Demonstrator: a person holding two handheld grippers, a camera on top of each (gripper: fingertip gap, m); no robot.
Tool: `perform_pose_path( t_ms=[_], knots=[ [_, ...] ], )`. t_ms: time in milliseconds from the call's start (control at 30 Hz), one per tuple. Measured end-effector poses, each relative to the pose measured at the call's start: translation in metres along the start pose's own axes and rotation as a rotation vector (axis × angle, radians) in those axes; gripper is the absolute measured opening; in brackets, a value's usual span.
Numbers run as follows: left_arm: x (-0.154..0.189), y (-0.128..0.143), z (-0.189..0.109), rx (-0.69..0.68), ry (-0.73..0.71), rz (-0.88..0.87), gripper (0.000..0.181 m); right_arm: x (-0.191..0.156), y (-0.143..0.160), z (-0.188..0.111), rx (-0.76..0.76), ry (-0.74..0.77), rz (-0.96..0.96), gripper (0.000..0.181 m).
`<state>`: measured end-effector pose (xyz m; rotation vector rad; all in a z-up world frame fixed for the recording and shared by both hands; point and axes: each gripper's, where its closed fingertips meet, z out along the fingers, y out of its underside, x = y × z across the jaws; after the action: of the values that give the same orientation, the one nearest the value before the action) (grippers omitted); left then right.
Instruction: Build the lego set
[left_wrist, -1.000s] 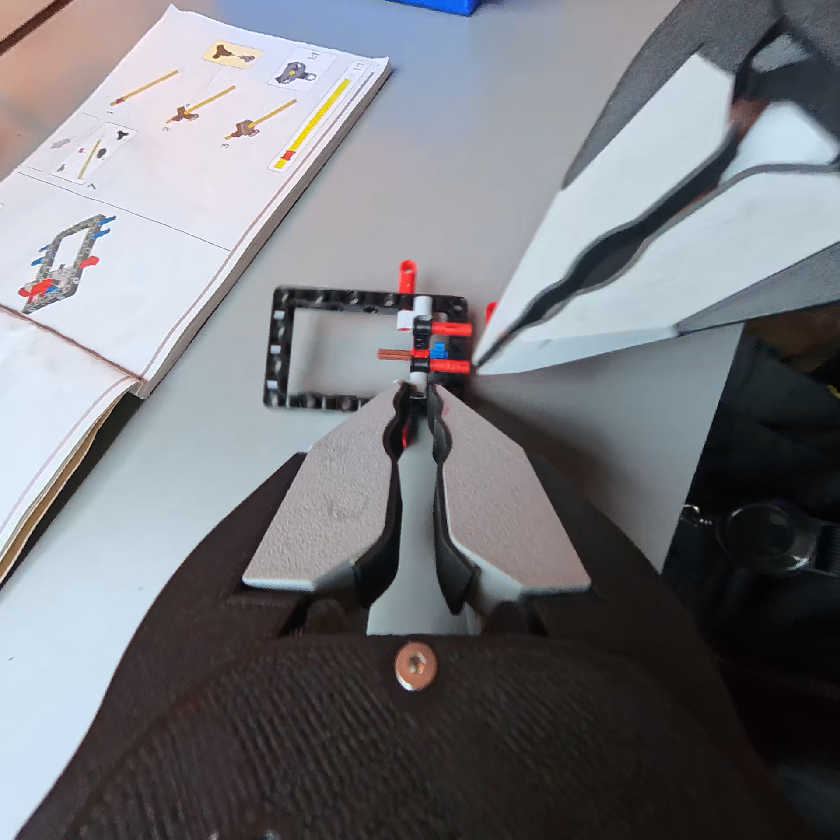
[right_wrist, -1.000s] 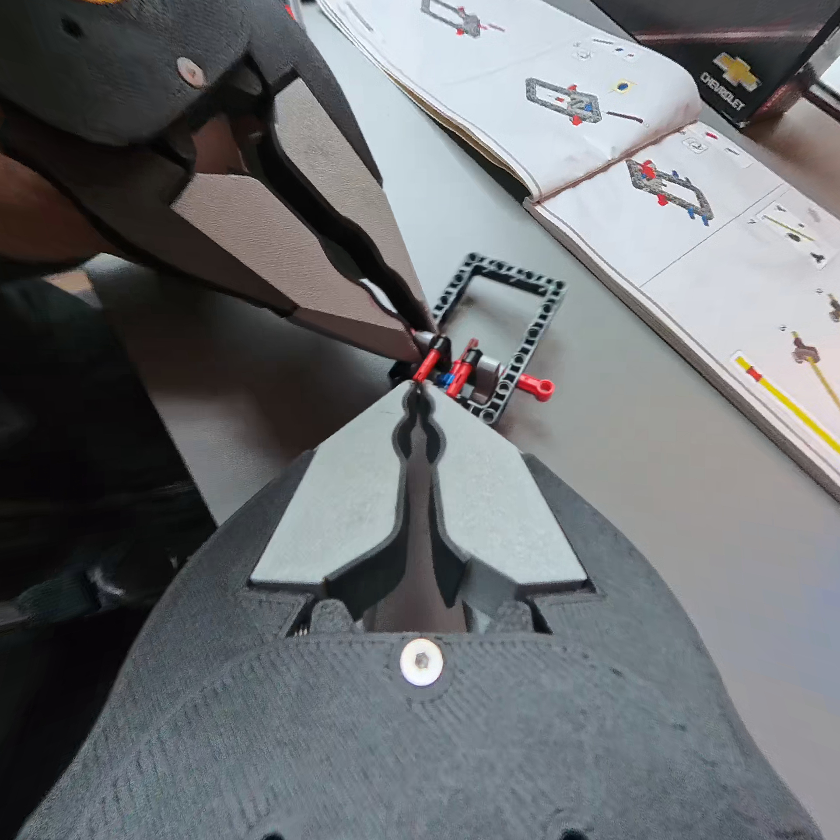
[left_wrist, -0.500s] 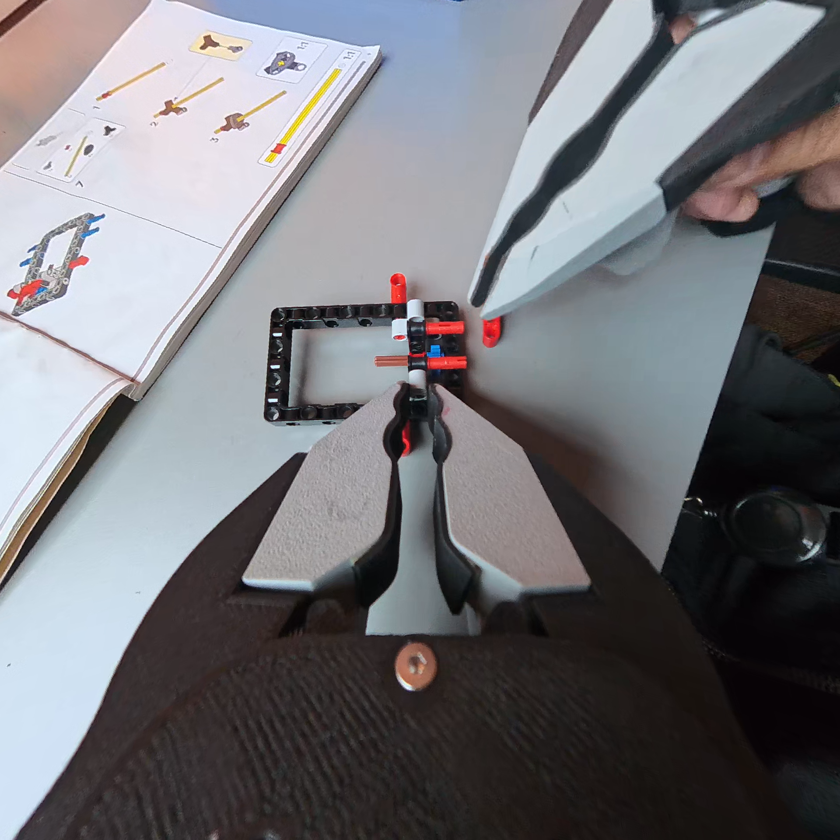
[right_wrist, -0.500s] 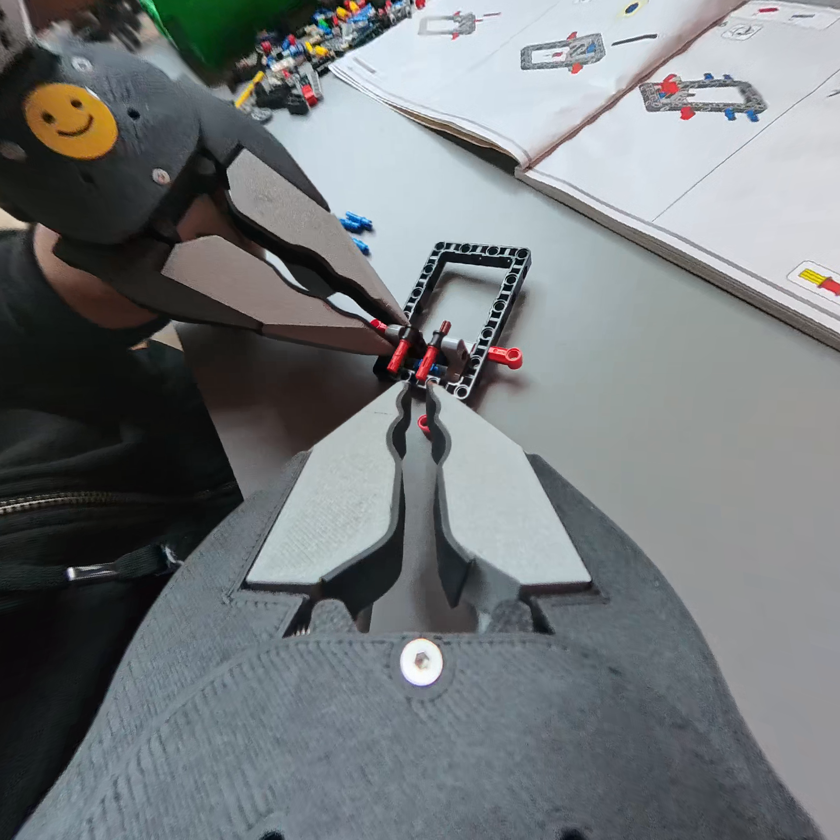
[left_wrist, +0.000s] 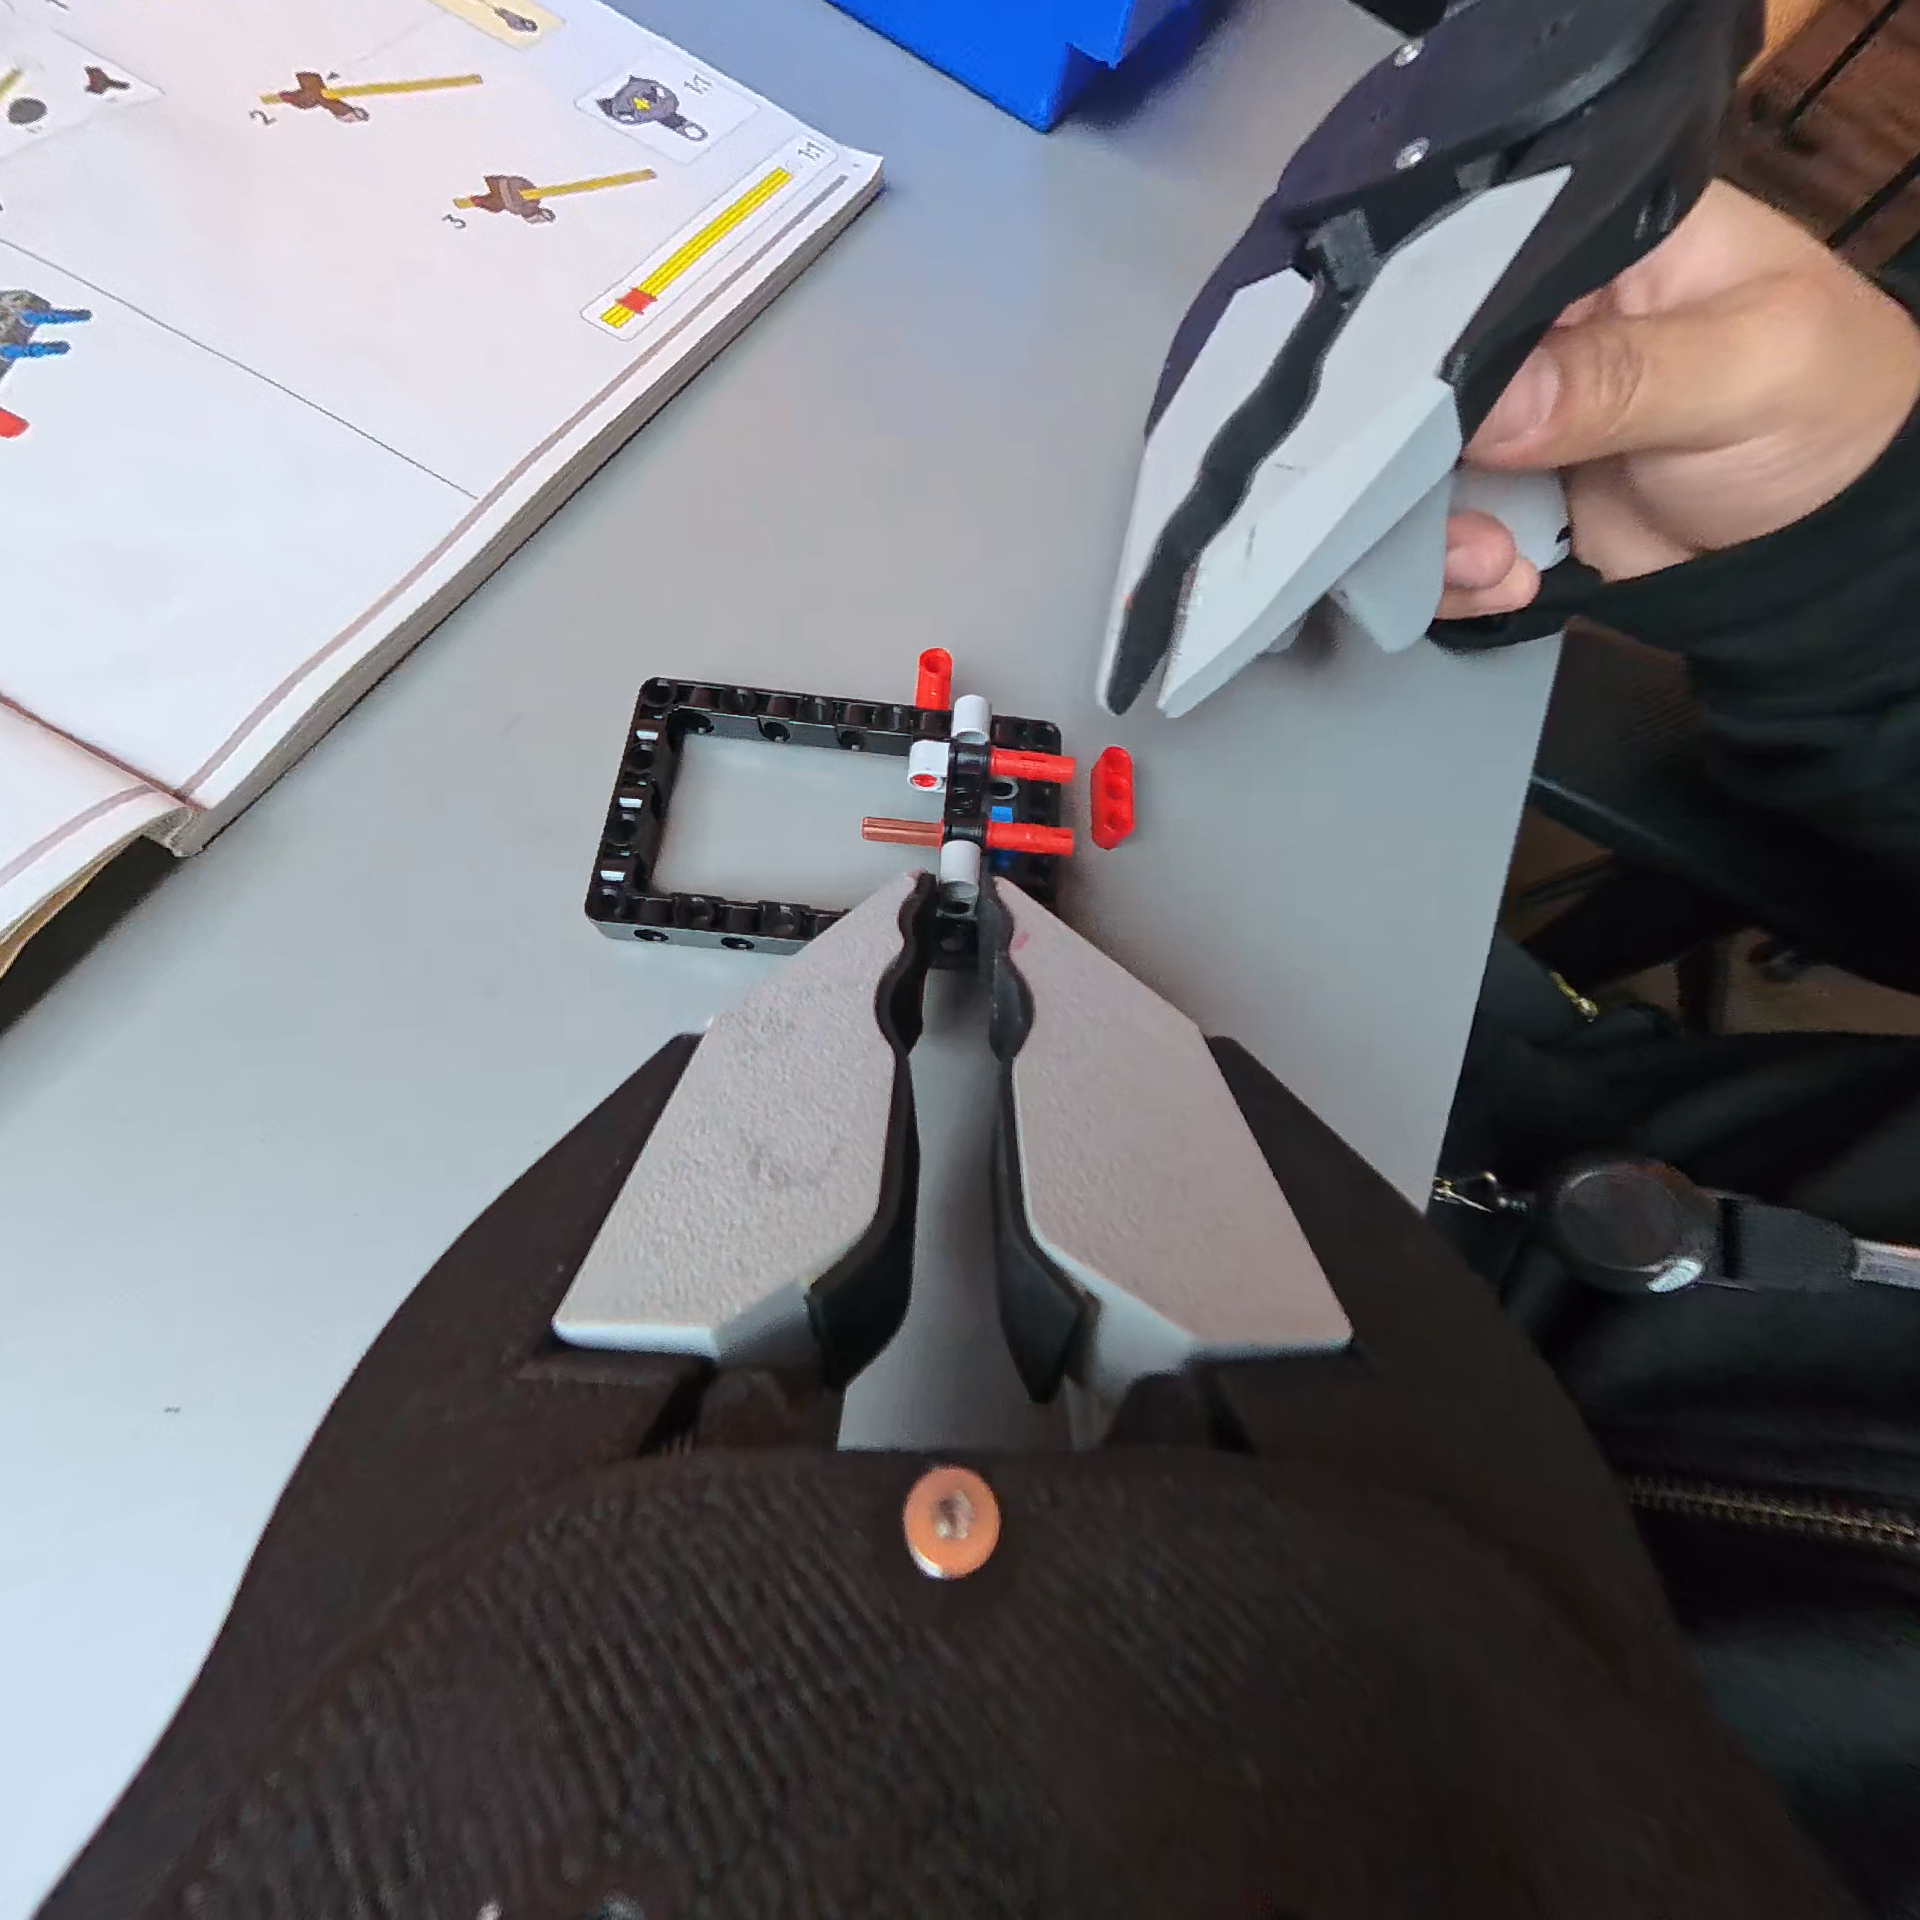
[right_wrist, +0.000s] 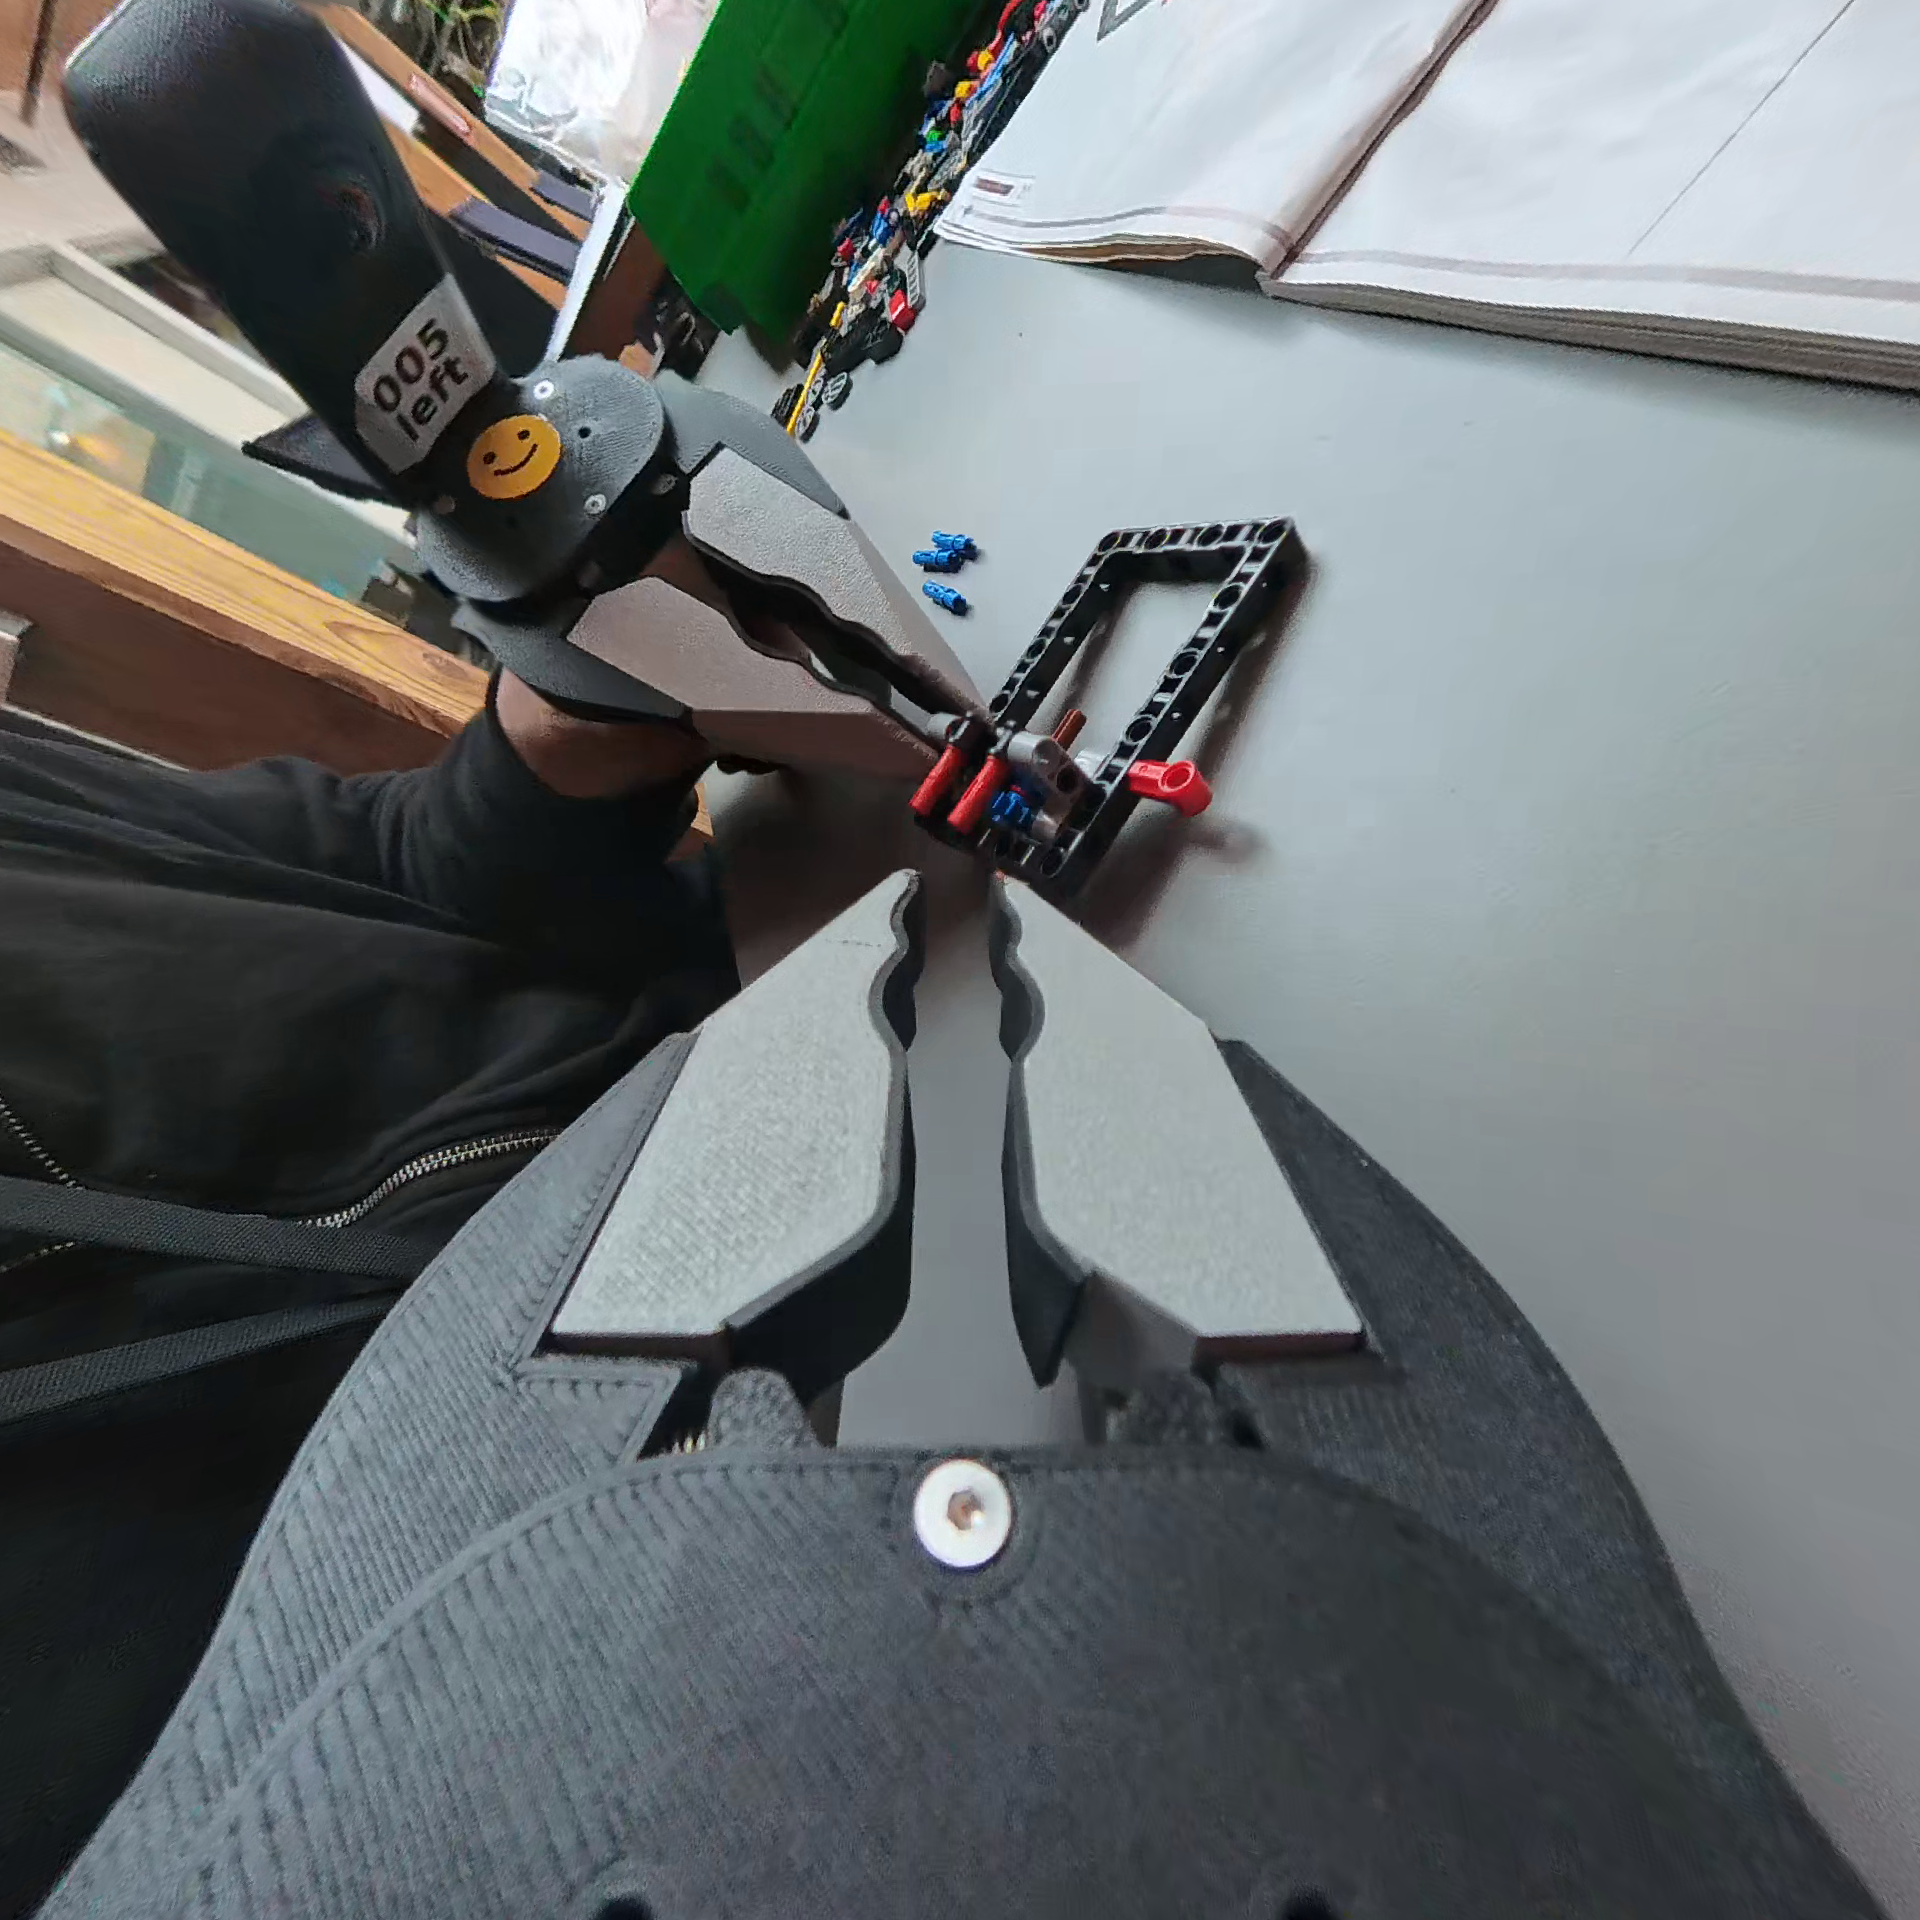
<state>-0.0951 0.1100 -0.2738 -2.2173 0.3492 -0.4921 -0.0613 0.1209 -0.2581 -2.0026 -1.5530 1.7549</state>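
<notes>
A black rectangular Lego frame (left_wrist: 629, 810) lies flat on the grey table. At its right end sits a small assembly (left_wrist: 966, 779) of a black connector, grey pins and red axles. My left gripper (left_wrist: 951, 899) is shut on the near end of this assembly. A short red beam (left_wrist: 1114, 795) lies loose on the table just right of the frame. My right gripper (right_wrist: 951, 894) is open and empty, a little short of the frame (right_wrist: 1247, 623). In the left wrist view it (left_wrist: 1132, 696) hovers above and right of the red beam.
The open instruction booklet (left_wrist: 312, 312) lies left of the frame. Loose blue pins (right_wrist: 945, 556) lie near the frame. A pile of loose pieces (right_wrist: 894, 260) and a green bin (right_wrist: 790, 156) stand farther off. A blue bin (left_wrist: 1039, 52) is at the back. The table edge (left_wrist: 1496, 935) is close on the right. Across from one pair of fingers to the other is roughly 5 cm.
My right gripper has opened, let go of the red beam beside the frame and drawn back and up. My left gripper has kept its hold on the assembly.
</notes>
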Motion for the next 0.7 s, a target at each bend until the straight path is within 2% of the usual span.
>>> perform_pose_path(
  t_ms=[133, 367, 700],
  knots=[
    [-0.001, -0.002, -0.003, 0.012, 0.021, -0.036, 0.006, -0.008, -0.004, -0.002, 0.032, -0.060, 0.035, 0.007],
    [-0.003, -0.004, -0.004, 0.014, 0.013, -0.046, 0.006, -0.014, -0.003, -0.003, 0.049, -0.081, 0.014, 0.009],
    [-0.001, -0.006, -0.002, 0.038, 0.021, -0.009, 0.006, -0.007, -0.001, -0.006, 0.054, -0.021, -0.046, 0.009]
  ],
)
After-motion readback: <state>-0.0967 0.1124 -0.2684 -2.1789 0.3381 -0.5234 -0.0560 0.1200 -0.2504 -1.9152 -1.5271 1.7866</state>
